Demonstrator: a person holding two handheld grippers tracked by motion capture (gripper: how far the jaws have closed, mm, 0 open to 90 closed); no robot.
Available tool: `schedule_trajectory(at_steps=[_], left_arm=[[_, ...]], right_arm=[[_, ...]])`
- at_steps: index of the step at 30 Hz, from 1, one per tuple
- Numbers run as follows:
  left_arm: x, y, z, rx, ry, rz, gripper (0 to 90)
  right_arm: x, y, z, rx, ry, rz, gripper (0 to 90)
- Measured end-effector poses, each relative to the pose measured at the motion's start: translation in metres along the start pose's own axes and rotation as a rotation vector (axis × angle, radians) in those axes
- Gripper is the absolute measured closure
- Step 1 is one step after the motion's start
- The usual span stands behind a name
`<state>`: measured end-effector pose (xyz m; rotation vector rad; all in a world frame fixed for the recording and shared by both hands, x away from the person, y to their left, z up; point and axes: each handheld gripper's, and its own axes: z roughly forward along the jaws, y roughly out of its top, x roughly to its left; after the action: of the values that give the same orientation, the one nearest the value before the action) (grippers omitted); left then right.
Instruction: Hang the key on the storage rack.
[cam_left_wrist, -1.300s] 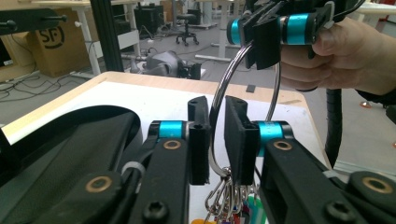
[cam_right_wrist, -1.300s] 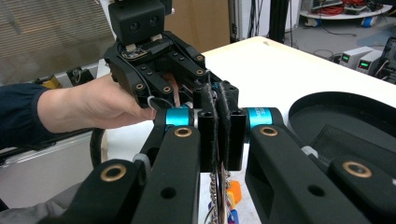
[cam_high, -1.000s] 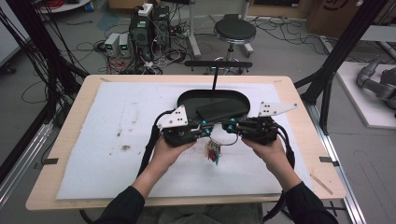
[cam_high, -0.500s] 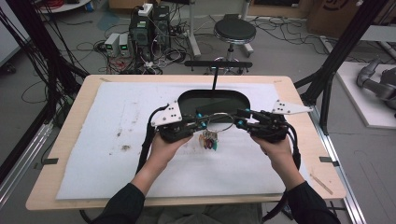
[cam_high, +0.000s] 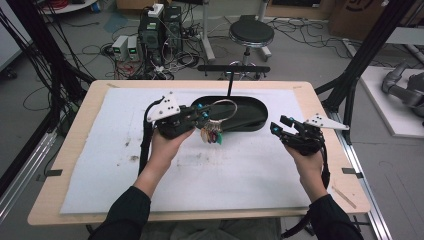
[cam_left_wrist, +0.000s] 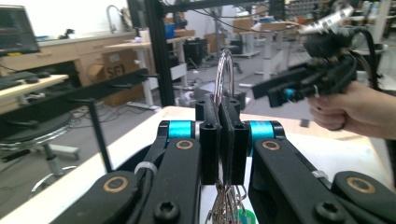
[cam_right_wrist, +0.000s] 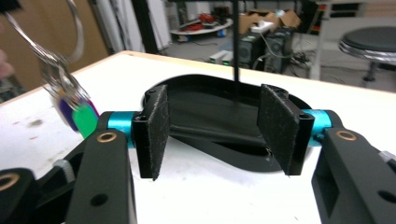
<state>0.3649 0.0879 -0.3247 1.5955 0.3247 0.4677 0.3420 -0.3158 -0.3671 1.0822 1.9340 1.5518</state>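
A key ring (cam_high: 225, 106) with a large wire loop and a bunch of coloured tags (cam_high: 212, 135) hangs in the air over the near rim of a black oval tray (cam_high: 252, 120). My left gripper (cam_high: 202, 111) is shut on the loop; in the left gripper view the wire (cam_left_wrist: 224, 70) rises from between the closed pads. My right gripper (cam_high: 276, 128) stands open, apart to the right of the tray, nothing between its pads (cam_right_wrist: 155, 128). In the right gripper view the ring and tags (cam_right_wrist: 78, 114) hang at the upper left.
A thin black post (cam_high: 230, 84) with a crossbar (cam_high: 233, 68) rises from the tray's far side. The tray sits on a white mat (cam_high: 200, 170) over the wooden table. A stool (cam_high: 251, 34) and electronics stand on the floor beyond.
Both grippers were together at the key ring over the mat. The right one has let go, opened and moved right. The left one has lifted the ring toward the tray.
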Motion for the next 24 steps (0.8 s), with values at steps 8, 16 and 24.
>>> schedule_trajectory(at_steps=[8,16,24], left_arm=[[0.018,0.008,-0.002,-0.017,0.065,-0.006,86.7],[0.037,0.009,0.0,-0.039,0.131,-0.027,86.7],[0.057,0.009,0.005,-0.037,0.183,-0.053,86.7]], right_arm=[[-0.006,-0.01,0.0,0.02,-0.065,-0.007,43.5],[-0.013,-0.012,-0.003,0.012,-0.104,-0.002,43.6],[-0.016,-0.012,-0.003,0.006,-0.115,0.011,43.7]])
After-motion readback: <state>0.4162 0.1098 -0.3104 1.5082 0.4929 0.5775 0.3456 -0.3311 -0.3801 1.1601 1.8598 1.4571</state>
